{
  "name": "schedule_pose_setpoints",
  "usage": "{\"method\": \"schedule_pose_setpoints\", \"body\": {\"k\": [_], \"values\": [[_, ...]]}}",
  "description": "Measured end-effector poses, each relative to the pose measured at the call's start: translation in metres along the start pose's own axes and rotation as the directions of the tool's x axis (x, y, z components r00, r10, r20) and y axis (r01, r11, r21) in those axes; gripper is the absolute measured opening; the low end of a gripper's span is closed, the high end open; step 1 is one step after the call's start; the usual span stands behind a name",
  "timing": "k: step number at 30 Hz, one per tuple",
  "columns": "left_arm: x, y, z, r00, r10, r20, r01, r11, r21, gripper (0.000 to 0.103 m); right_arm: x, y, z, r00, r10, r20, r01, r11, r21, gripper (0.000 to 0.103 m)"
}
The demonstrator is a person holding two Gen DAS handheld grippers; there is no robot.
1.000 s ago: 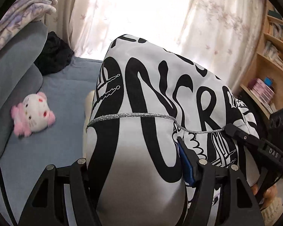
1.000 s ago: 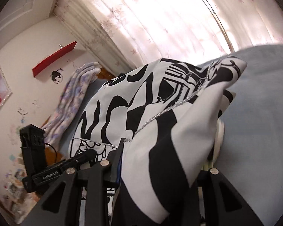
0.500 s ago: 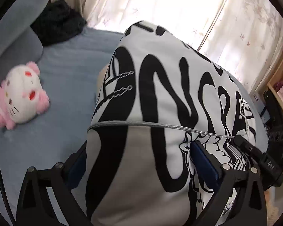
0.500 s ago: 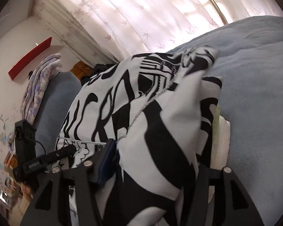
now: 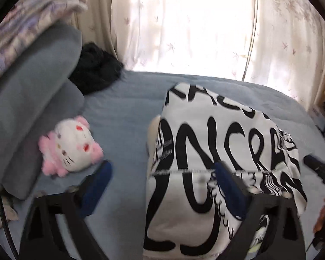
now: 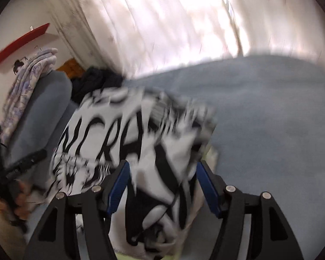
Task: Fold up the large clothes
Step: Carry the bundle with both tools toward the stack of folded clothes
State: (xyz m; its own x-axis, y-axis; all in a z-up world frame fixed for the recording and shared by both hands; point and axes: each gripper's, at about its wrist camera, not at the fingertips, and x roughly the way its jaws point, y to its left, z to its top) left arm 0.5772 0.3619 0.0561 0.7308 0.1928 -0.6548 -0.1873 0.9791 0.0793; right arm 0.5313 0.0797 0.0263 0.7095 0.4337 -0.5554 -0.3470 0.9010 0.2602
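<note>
Left gripper (image 5: 162,173): jaws spread wide, blue pads (image 5: 97,179) clear of each other. Right gripper (image 6: 162,182): jaws likewise parted. Both point forward and down, side by side.

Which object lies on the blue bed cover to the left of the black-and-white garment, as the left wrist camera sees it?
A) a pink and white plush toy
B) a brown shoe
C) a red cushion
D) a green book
A: a pink and white plush toy lies on the blue bed cover, left of the black-and-white garment.

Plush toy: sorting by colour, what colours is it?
White with pink edges; the plush toy shows best in the left wrist view.
</note>
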Motion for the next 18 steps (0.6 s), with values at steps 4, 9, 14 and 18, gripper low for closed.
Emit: {"method": "schedule_pose_setpoints", "body": {"k": [4, 9, 14, 18], "values": [[0.025, -0.027, 0.004, 0.999, 0.03, -0.021, -0.029, 0.999, 0.021, 0.04, 0.023, 0.016, 0.005, 0.999, -0.028, 0.044, 0.029, 0.999, -0.036, 0.064], [0.058, -0.049, 0.008, 0.976, 0.217, 0.027, -0.218, 0.975, 0.051, 0.041, 0.08, 0.027, 0.001, 0.995, -0.093, -0.02, 0.092, 0.995, -0.045, 0.064], [0.089, -0.04, 0.003, 0.963, 0.269, 0.001, -0.269, 0.962, 0.045, 0.045, 0.111, 0.019, 0.0, 0.994, -0.05, -0.101, 0.051, 0.999, 0.004, 0.064], [0.095, -0.038, -0.003, 0.959, 0.284, 0.006, -0.284, 0.957, 0.054, 0.046, 0.116, 0.024, -0.003, 0.992, -0.079, -0.099, 0.076, 0.996, -0.037, 0.064]]}}
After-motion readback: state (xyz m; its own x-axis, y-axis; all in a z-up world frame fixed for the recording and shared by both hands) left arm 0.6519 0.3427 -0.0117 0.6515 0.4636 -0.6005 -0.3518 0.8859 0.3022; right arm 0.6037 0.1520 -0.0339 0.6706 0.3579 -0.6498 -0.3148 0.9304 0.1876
